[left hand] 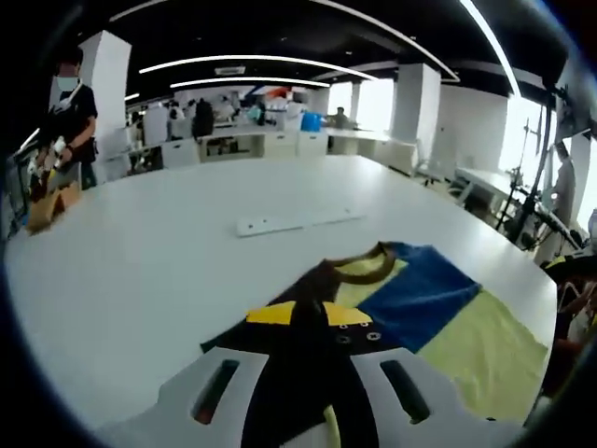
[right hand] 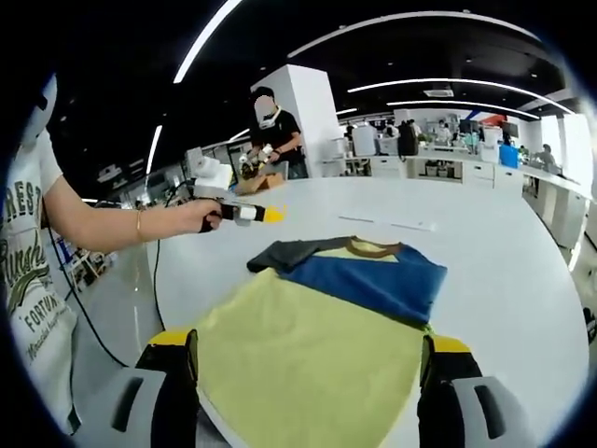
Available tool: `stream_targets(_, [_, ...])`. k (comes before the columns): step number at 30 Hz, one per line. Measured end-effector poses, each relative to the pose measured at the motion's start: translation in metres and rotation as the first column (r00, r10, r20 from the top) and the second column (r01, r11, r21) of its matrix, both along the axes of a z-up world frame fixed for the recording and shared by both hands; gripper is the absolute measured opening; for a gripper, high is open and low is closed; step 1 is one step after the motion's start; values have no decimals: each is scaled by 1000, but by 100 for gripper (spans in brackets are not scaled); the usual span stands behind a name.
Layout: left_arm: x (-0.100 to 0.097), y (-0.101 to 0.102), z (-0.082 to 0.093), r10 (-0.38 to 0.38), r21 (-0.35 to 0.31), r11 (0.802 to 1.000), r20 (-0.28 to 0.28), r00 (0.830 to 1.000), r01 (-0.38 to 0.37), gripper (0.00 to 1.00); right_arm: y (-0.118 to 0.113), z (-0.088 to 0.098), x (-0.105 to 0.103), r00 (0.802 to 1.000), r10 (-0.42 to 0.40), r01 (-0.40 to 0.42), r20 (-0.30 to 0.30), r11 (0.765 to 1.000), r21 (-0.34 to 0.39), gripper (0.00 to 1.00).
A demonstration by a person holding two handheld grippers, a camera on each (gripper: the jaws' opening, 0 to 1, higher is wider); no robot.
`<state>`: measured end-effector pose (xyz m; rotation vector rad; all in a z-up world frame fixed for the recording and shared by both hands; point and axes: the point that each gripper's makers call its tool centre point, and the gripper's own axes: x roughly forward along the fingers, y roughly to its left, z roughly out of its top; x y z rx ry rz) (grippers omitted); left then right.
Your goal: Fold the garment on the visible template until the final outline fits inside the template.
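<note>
In the left gripper view the left gripper (left hand: 317, 369) has its jaws brought together over a dark fold of the garment (left hand: 420, 308), pinching the dark sleeve cloth between the yellow-tipped pads; the garment lies flat on the white worktop (left hand: 140, 252), its yellow-green body nearest, a blue panel folded across it, and the brown-ribbed collar (left hand: 368, 266) on the far side; beyond the collar a pale flat strip (left hand: 294, 222) rests on the worktop, well apart from the garment.

In the right gripper view the right gripper (right hand: 308, 359) stands with its jaws wide, one on either side of the garment's near yellow-green edge, with no cloth between them; the garment (right hand: 308, 345) spreads away from the jaws, the blue panel (right hand: 373, 280) across its far part and the dark sleeve (right hand: 280, 254) at the collar end; the other gripper (right hand: 244, 213), held in a person's hand (right hand: 201, 217), hangs just beyond the sleeve; farther off a person (right hand: 275, 140) stands at the worktop's far edge, beside a white pillar (right hand: 312, 112).
</note>
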<state>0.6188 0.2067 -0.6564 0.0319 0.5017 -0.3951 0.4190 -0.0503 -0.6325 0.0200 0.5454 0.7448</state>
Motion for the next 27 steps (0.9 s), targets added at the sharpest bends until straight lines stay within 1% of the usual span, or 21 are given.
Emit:
stream_targets(2, [-3,4,-7,4,19,1000,-8,1000,-4,19,0,-1,0,1000,1,-1,-3,1000,0,99])
stream_targets(4, [-4,8,-11,6,26,1000,0,1000,-6,24,1,-2,0,1000,4,-4,-6,1000,-3,99])
stream_targets(6, [-4,13,-18,11,51,999,0,1000,-11,29,1,-3,0,1000,4,-4,-8,1000,-3,99])
stream_targets(7, [-5,16,-23,18,61,998,-11,1000,-17,30,1,-3,0,1000,4,-4,-9,1000,-4,99])
stream_targets(11, [-7,20,-32,31,61,998,-24,999,-30,32,0,-4,-1,1000,1,-1,-13,1000,-9,99])
stream_targets(14, [-8,23,-41,43,70,997,-44,998,-40,33,0,-5,-2,1000,1,-2,-17,1000,-10,99])
stream_targets(16, [-9,25,-46,58,55,997,-61,996,-55,33,0,-6,-3,1000,2,-2,-19,1000,-12,99])
stream_targets(18, [-10,26,-50,67,46,997,-71,995,-64,32,0,-7,-3,1000,1,-2,-22,1000,-11,99])
stream_targets(21, [-11,30,-59,93,65,994,-91,991,-87,29,-1,-9,-4,1000,3,-3,-27,1000,-15,99])
stream_targets(23, [-11,31,-63,98,65,994,-97,990,-92,28,-1,-10,-4,1000,0,-1,-30,1000,-16,99])
stream_targets(27, [-13,36,-75,122,69,991,-130,984,-114,25,-3,-11,-4,999,-4,3,-34,1000,-16,99])
